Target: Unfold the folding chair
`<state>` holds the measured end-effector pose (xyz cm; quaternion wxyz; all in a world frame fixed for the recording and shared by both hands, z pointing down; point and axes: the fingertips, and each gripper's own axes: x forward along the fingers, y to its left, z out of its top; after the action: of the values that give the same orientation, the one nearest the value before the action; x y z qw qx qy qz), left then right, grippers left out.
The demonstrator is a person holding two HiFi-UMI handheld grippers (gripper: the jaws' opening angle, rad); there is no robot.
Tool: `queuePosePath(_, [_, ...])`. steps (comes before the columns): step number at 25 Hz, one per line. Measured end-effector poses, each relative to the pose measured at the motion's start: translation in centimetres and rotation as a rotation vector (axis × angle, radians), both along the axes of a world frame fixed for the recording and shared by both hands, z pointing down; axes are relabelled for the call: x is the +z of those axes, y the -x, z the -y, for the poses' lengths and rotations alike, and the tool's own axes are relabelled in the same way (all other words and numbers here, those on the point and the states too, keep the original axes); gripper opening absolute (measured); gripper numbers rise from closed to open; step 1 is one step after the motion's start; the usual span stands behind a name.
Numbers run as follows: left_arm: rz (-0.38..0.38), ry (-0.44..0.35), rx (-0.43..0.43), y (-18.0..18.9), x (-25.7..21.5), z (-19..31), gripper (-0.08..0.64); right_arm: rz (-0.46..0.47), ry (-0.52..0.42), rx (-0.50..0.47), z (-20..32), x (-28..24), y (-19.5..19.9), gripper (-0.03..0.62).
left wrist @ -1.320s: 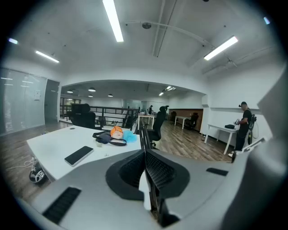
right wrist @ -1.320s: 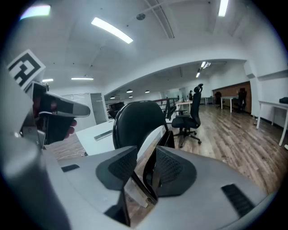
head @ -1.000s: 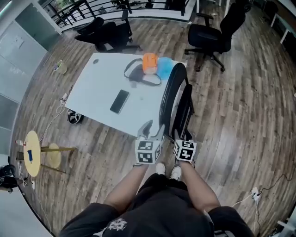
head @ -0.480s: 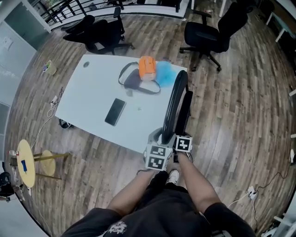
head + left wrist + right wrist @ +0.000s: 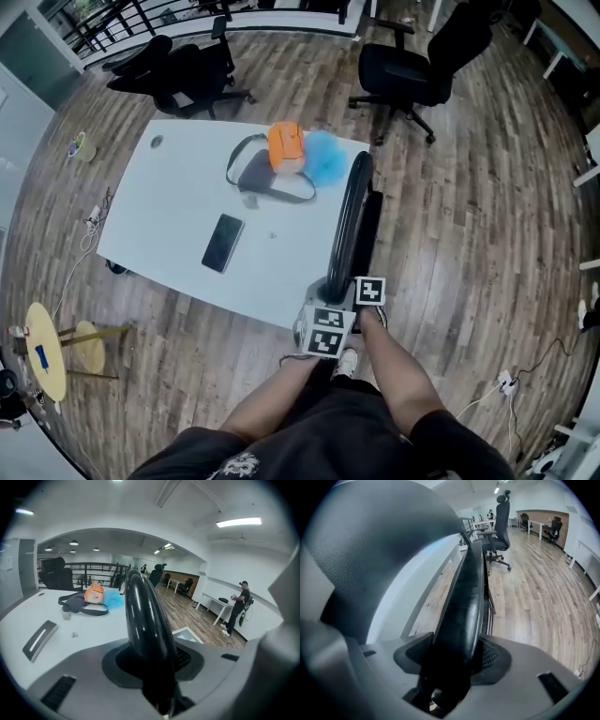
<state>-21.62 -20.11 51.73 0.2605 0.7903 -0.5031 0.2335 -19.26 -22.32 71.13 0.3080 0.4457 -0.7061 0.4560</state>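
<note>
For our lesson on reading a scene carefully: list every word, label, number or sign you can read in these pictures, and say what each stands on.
No text can be read in any view.
Two marker cubes: black and white square patterns, no letters.
White print on the person's shirt: too blurred and cut off to read.
Phone and folding chair: no label shows.

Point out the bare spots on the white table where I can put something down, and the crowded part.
Bare: the table stretch left of the phone, and the strip between phone and folding chair. Crowded: the far right corner, with the orange item, blue item and black strapped bag.
</note>
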Motion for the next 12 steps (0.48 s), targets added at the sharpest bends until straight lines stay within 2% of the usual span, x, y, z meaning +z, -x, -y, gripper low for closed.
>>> queuePosePath(5, [0.029,0.001,-0.013,0.2,0.1,0.1,0.106,0.02,0.009,0.035,-0.4,-0.3,-0.3,0.169])
queuePosePath(12, [0.05,0.01,0.006,0.3,-0.1,-0.3,0.1,0.004,0.025,0.08,-1.3,0.3,-5.0,0.156])
